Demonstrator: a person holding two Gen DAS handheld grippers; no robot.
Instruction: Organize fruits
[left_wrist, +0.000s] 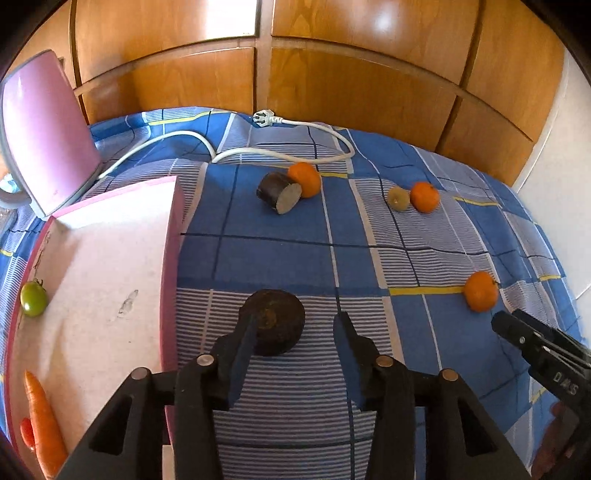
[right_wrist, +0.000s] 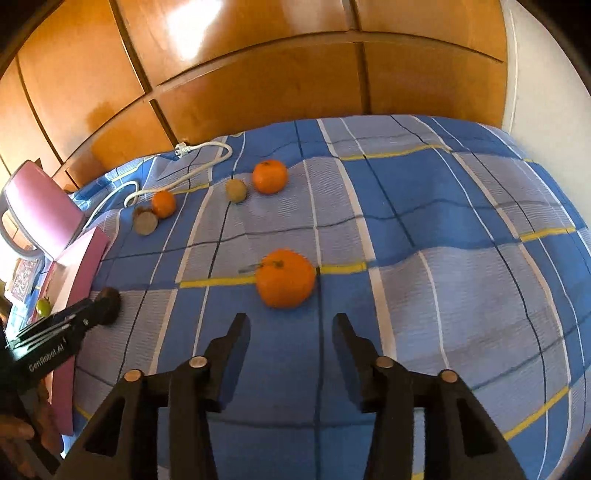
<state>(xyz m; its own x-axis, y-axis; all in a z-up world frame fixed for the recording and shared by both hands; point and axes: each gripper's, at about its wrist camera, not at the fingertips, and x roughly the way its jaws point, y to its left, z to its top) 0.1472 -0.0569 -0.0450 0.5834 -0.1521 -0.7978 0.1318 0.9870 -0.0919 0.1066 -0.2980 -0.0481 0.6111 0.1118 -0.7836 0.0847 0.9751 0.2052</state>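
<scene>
Black fingers of the left gripper (left_wrist: 298, 328) stand part-way apart with a dark round fruit (left_wrist: 275, 321) lying on the bed between them; the left finger looks to touch its side, the right one stands clear, so nothing is clamped. Just left of it sits a shallow pink-rimmed box (left_wrist: 168, 280) with a pale floor. Inside, a green tomato (left_wrist: 33, 298) rests against the far-left wall, and a carrot (left_wrist: 44, 421) lies near the front corner with a small red fruit (left_wrist: 26, 435) touching it.

Fingers of the right gripper (right_wrist: 291, 332) are likewise part-way apart and empty, with the nearest orange (right_wrist: 285, 278) on the blue checked bedsheet (right_wrist: 443, 295) just beyond their tips. Farther back lie two more oranges: one (right_wrist: 269, 176) beside a small brownish-green fruit (right_wrist: 236, 190), the other (right_wrist: 163, 204) touching a cut dark piece (right_wrist: 145, 222). A white power cord (left_wrist: 280, 151) loops behind them, before wooden wardrobe doors (left_wrist: 351, 74). A pink lid (left_wrist: 44, 129) stands tilted behind the box.
</scene>
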